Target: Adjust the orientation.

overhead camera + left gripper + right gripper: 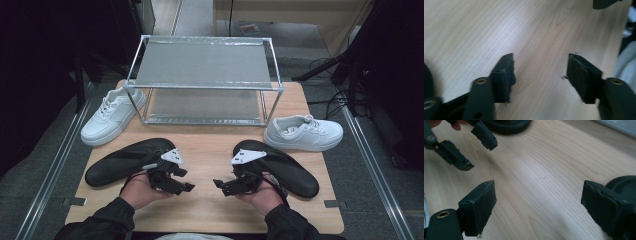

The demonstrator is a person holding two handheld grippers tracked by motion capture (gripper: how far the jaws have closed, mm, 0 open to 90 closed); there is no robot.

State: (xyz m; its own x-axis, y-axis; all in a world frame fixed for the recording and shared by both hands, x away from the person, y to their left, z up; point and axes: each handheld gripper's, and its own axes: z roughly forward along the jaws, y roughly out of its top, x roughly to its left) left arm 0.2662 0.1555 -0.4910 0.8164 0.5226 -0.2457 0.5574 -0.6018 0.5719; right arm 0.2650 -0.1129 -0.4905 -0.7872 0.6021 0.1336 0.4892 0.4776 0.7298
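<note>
Left gripper point(182, 181): jaws spread, empty, over the table point(210, 150).
Right gripper point(223, 185): jaws spread, empty.
Table: pale wood grain.
Black shoes: matte, rounded; left point(127, 161), right point(280, 167), beside grippers.
Rack point(202, 82): metal, behind.

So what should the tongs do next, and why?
Probably swing the left tongs toward the black slipper beside them. Both tongs stand open and hold nothing, the right tongs too, and no shoe is on the shelf rack yet.

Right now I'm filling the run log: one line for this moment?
left claw: open, empty | right claw: open, empty | black shoes: untouched
</note>
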